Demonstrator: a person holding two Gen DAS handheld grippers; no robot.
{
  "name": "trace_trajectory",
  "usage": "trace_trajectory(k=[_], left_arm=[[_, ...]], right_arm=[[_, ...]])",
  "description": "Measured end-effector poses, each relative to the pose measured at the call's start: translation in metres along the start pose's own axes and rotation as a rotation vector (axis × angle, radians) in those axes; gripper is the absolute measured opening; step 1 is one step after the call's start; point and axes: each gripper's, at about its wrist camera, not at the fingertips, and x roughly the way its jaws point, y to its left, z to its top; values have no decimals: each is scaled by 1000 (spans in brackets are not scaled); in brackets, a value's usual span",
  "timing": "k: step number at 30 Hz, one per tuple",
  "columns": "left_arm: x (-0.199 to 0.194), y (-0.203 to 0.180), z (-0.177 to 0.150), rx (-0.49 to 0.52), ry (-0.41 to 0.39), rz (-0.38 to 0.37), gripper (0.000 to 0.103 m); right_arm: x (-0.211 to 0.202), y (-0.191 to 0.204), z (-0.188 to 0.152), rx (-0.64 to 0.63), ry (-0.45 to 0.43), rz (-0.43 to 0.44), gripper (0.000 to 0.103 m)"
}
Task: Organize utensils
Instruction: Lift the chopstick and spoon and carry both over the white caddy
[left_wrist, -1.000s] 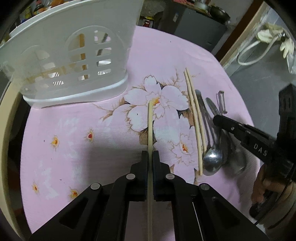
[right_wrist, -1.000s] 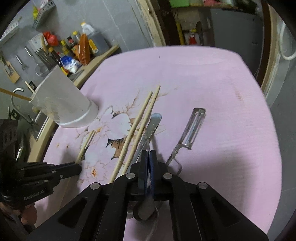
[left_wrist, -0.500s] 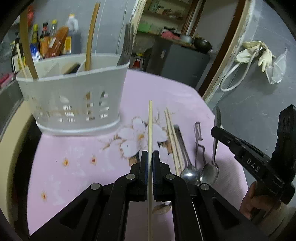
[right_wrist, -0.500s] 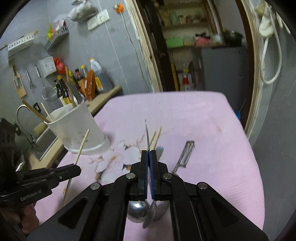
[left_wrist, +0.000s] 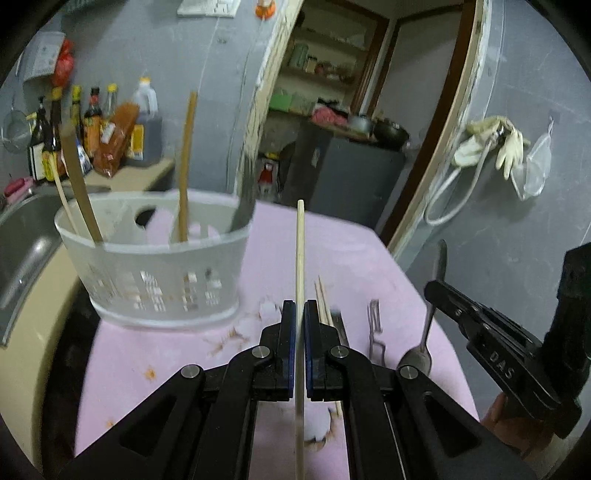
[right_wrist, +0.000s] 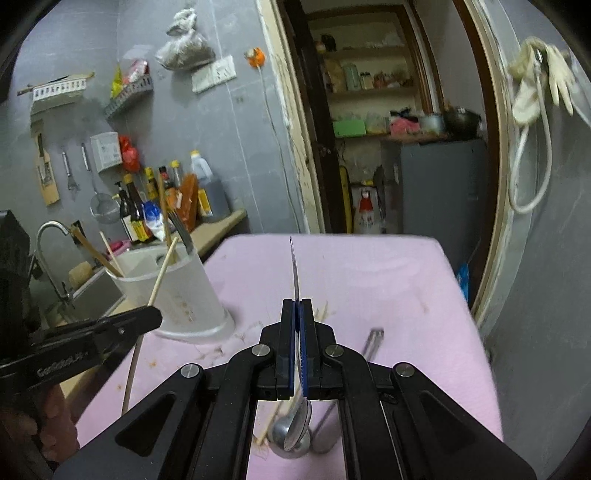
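My left gripper is shut on a pale wooden chopstick, held upright above the pink floral cloth. The white slotted utensil basket stands ahead to the left with several wooden utensils in it. My right gripper is shut on a metal spoon, handle up, bowl hanging below the jaws; it shows at right in the left view. Two more chopsticks, a peeler and another spoon lie on the cloth.
A steel sink and tap are left of the table. Sauce bottles stand on a counter behind the basket. The table's far edge faces a doorway with a grey cabinet.
Both grippers rose off the cloth and tilted up, lifting the chopstick and the spoon. The basket now sits lower and further left in the left wrist view.
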Motion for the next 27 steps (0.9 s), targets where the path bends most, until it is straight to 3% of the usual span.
trace_trajectory(k=[10, 15, 18, 22, 27], left_arm=[[-37, 11, 54, -9, -159, 37, 2], [-59, 33, 92, -39, -244, 26, 2], [-72, 58, 117, -95, -292, 27, 2], [-89, 97, 142, -178, -372, 83, 2], [-94, 144, 154, -276, -442, 148, 2]], right_arm=[[-16, 38, 58, -76, -145, 43, 0], [-15, 58, 94, -88, -231, 111, 0], [-7, 69, 111, -74, -279, 162, 0], [10, 83, 124, -64, -317, 220, 0], [34, 101, 126, -75, -324, 270, 0]])
